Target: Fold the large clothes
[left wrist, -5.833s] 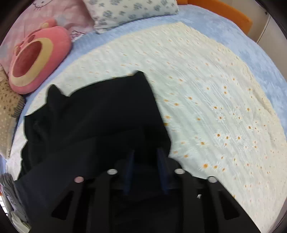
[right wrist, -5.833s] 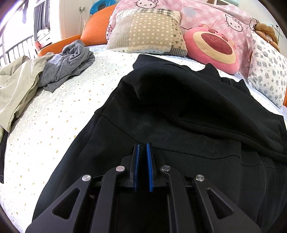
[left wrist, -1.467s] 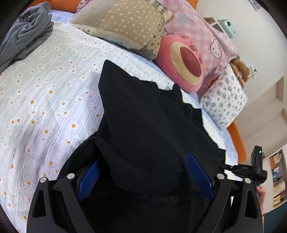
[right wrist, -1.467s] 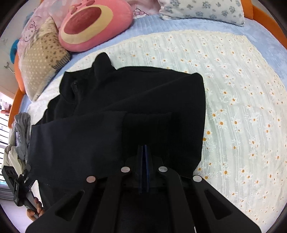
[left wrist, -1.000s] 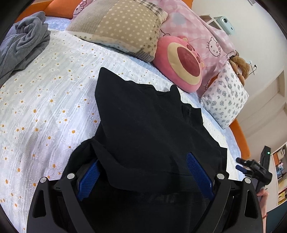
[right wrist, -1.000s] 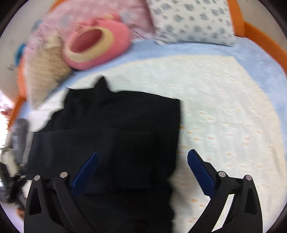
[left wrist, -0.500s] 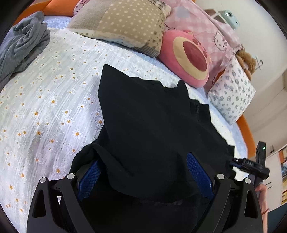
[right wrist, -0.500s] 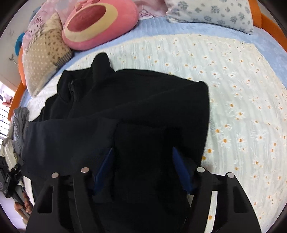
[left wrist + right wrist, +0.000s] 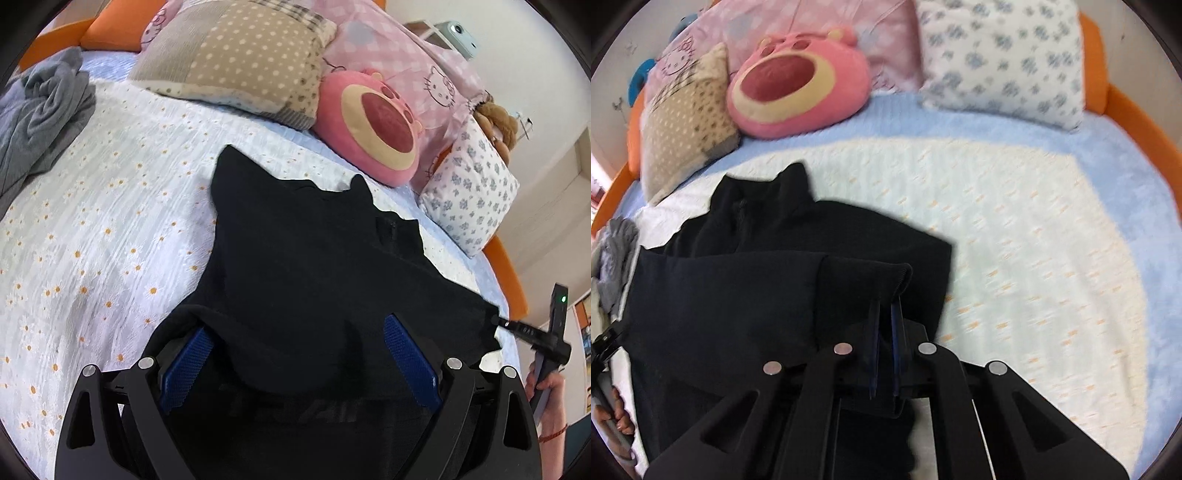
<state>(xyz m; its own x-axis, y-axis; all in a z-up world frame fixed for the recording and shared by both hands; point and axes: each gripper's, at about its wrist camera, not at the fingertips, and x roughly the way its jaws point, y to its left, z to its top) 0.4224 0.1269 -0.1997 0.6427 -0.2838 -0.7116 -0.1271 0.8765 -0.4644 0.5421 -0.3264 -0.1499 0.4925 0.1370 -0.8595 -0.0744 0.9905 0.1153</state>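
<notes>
A large black garment (image 9: 314, 258) lies spread on the daisy-print bedspread (image 9: 92, 229), its collar toward the pillows. My left gripper (image 9: 299, 354) is open, its blue pads (image 9: 410, 358) wide apart with a fold of the black cloth draped between them. In the right wrist view the same black garment (image 9: 746, 288) lies with a sleeve folded across it. My right gripper (image 9: 884, 325) is shut on the ribbed sleeve cuff (image 9: 871, 275), holding it just above the garment's right edge.
A dotted beige pillow (image 9: 236, 59), a pink plush cushion (image 9: 373, 125) and a floral white pillow (image 9: 472, 192) line the head of the bed. A grey garment (image 9: 44, 110) is heaped at far left. The orange bed frame (image 9: 1126, 107) rims the mattress.
My right gripper opened a second ago, then closed on the sleeve cuff and lifted it. My left gripper stayed open over the cloth with little motion.
</notes>
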